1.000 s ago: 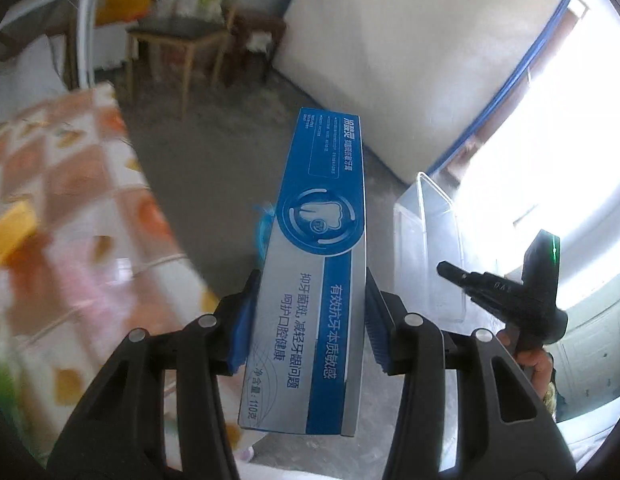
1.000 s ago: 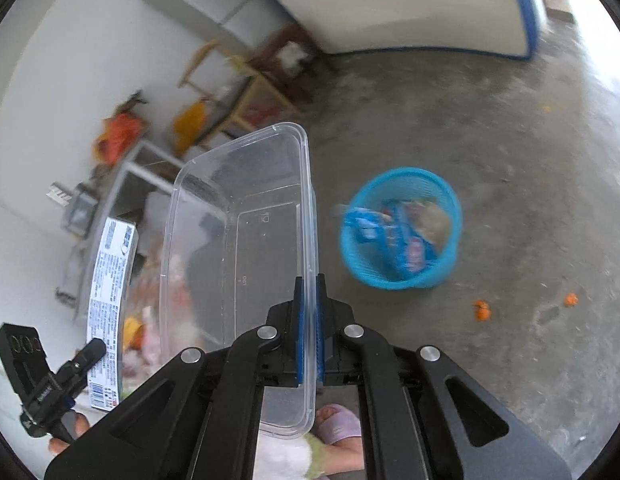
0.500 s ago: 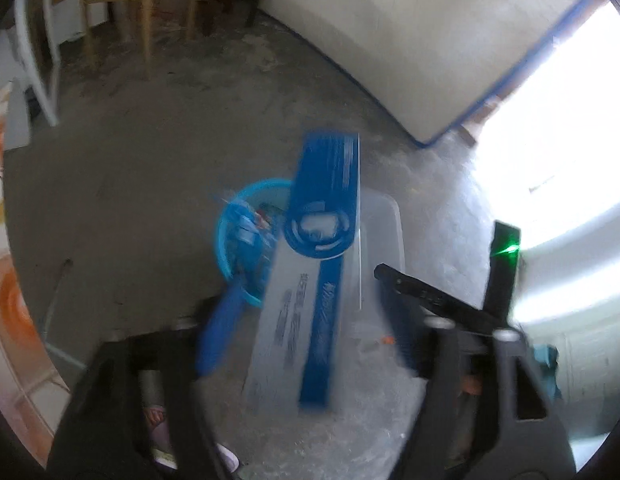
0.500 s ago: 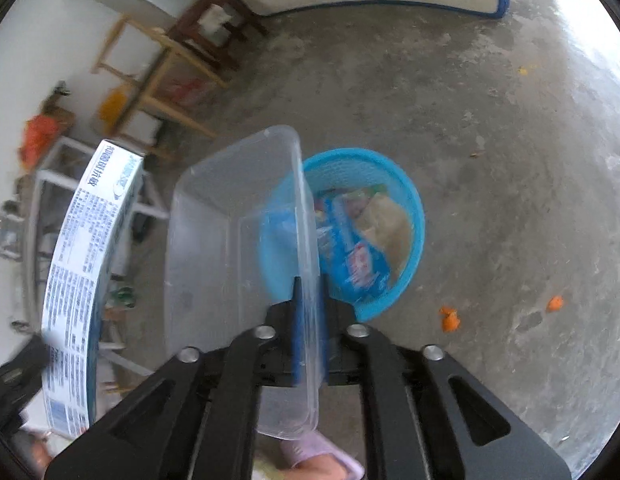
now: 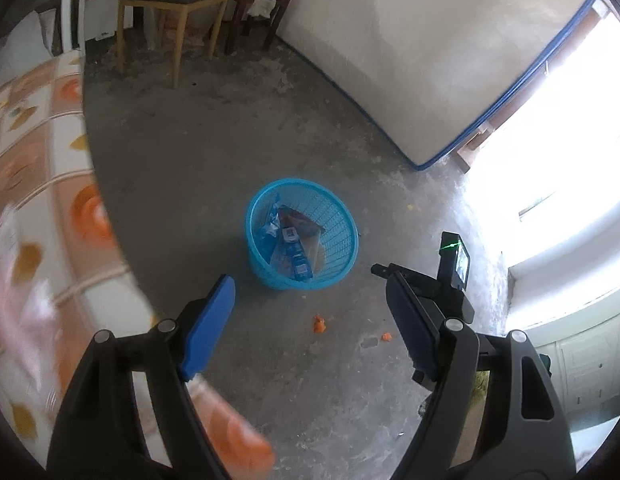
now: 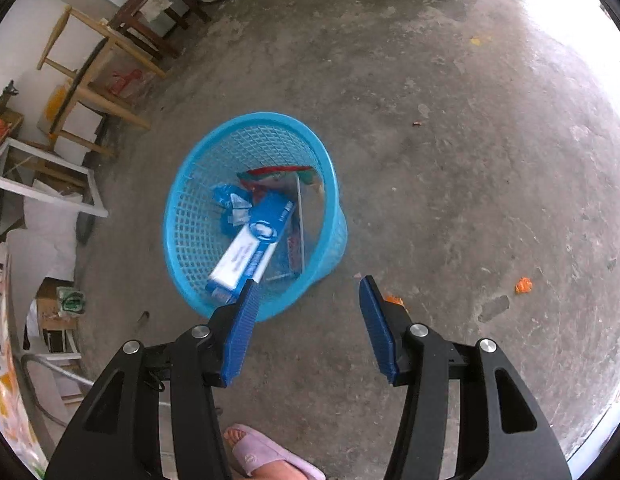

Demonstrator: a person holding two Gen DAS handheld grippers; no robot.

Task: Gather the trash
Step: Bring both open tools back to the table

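Note:
A blue mesh trash basket (image 5: 342,236) (image 6: 182,216) stands on the concrete floor. Inside it lie a blue and white toothpaste box (image 6: 252,248), a clear plastic container (image 6: 300,220) and blue wrappers (image 6: 230,204). The wrappers and box also show in the left wrist view (image 5: 290,244). My left gripper (image 5: 310,292) is open and empty, above and just in front of the basket. My right gripper (image 6: 308,292) is open and empty, over the basket's near rim. The right gripper's body shows in the left wrist view (image 5: 442,280).
A table with an orange patterned cloth (image 5: 38,208) is at the left. A wooden chair (image 5: 170,4) and a dark stool (image 5: 258,4) stand at the back. A mattress (image 5: 410,52) leans on the wall. Orange scraps (image 5: 320,324) (image 6: 524,285) lie on the floor. A slippered foot (image 6: 266,456) is below.
Both grippers opened. The toothpaste box left the left gripper and the clear container left the right gripper; both now lie in the basket. Both views swung down toward the basket.

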